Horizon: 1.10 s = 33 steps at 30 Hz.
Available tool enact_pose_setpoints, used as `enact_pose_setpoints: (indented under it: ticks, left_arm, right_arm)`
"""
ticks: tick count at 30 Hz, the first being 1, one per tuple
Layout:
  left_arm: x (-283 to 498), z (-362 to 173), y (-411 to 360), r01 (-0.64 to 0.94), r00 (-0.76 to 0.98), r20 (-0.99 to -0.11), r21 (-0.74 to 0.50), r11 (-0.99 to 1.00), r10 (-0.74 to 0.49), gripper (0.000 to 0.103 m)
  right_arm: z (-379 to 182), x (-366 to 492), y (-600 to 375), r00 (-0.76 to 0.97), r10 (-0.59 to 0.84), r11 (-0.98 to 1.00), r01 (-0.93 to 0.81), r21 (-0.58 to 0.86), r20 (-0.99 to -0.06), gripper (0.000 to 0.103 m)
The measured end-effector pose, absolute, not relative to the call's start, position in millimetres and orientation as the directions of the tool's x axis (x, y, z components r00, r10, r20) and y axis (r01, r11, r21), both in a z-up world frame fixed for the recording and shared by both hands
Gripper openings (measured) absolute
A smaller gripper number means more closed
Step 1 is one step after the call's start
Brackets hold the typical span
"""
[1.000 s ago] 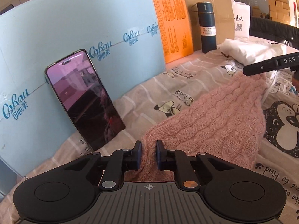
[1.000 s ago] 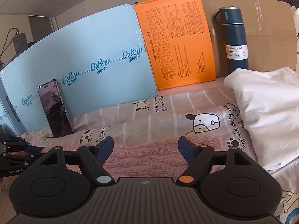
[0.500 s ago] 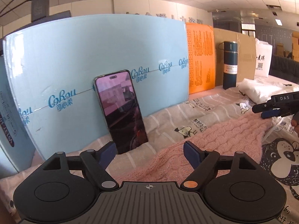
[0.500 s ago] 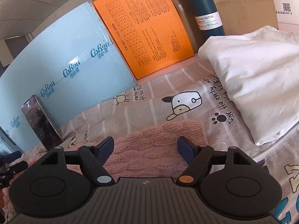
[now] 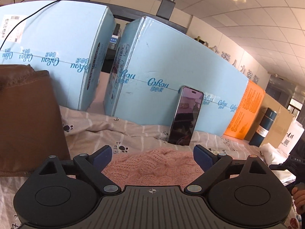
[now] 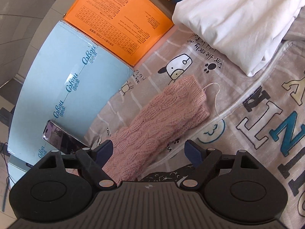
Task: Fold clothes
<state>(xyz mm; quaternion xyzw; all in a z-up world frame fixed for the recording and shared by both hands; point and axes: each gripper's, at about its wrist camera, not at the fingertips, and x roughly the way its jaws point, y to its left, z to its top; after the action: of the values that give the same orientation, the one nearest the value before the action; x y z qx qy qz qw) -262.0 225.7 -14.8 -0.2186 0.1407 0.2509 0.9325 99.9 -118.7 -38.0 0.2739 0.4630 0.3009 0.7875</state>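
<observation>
I see one pink sweater (image 6: 162, 122) lying flat on the bed (image 6: 257, 99). My left gripper (image 5: 152, 157) and right gripper (image 6: 148, 150) are both wide open, holding nothing. One white folded cloth (image 6: 238, 19) sits near the bed's far edge.

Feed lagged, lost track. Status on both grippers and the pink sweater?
Left gripper open, empty. Right gripper open, empty. Sweater flat on the bedsheet, sleeve stretched out, unheld. White garment and phone nearby, neither touching it.
</observation>
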Motion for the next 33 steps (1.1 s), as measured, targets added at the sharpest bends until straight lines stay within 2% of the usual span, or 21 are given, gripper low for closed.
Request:
enact_pose_setpoints:
  ticks: [7, 10, 12, 13, 14, 20, 23, 27, 33]
  left_arm:
    - [-287.0, -29.2, 237.6, -0.587, 0.803, -0.391, -0.386, 0.712, 0.45, 0.095]
    - [-289.1, -31.2, 243.0, -0.596, 0.798, -0.389, -0.401, 0.696, 0.46, 0.095]
    - [-287.4, -34.2, 245.3, -0.604, 0.792, -0.4, -0.395, 0.692, 0.462, 0.095]
    - [-286.4, -35.6, 246.2, -0.606, 0.789, -0.407, -0.394, 0.691, 0.46, 0.095]
    - [-285.9, -37.2, 247.0, -0.608, 0.787, -0.414, -0.391, 0.691, 0.458, 0.095]
    - [-283.4, -38.2, 245.6, -0.609, 0.784, -0.419, -0.377, 0.698, 0.458, 0.095]
    - [-282.5, -33.8, 240.0, -0.597, 0.792, -0.407, -0.358, 0.718, 0.455, 0.095]
    - [-277.4, -31.4, 229.3, -0.59, 0.789, -0.402, -0.286, 0.755, 0.464, 0.095]
    - [-276.6, -31.3, 224.3, -0.58, 0.798, -0.377, -0.27, 0.769, 0.47, 0.096]
  right_arm:
    - [-43.9, 114.7, -93.2, 0.509, 0.657, 0.72, -0.206, 0.663, -0.556, 0.083]
    - [-47.6, 114.9, -84.8, 0.576, 0.619, 0.752, -0.237, 0.615, -0.534, 0.08]
    - [-50.5, 113.5, -80.2, 0.615, 0.589, 0.778, -0.256, 0.574, -0.525, 0.058]
    - [-51.9, 112.8, -78.0, 0.634, 0.574, 0.791, -0.264, 0.552, -0.519, 0.032]
    - [-49.4, 109.9, -78.6, 0.652, 0.569, 0.794, -0.278, 0.541, -0.501, 0.015]
    - [-18.2, 83.0, -94.5, 0.745, 0.579, 0.777, -0.381, 0.501, -0.332, 0.013]
    - [1.3, 73.1, -102.8, 0.808, 0.531, 0.804, -0.385, 0.453, -0.256, 0.012]
    - [1.8, 54.1, -84.2, 0.771, 0.591, 0.789, -0.493, 0.367, -0.235, 0.013]
    - [-2.0, 24.4, -51.2, 0.68, 0.694, 0.72, -0.656, 0.226, -0.236, 0.013]
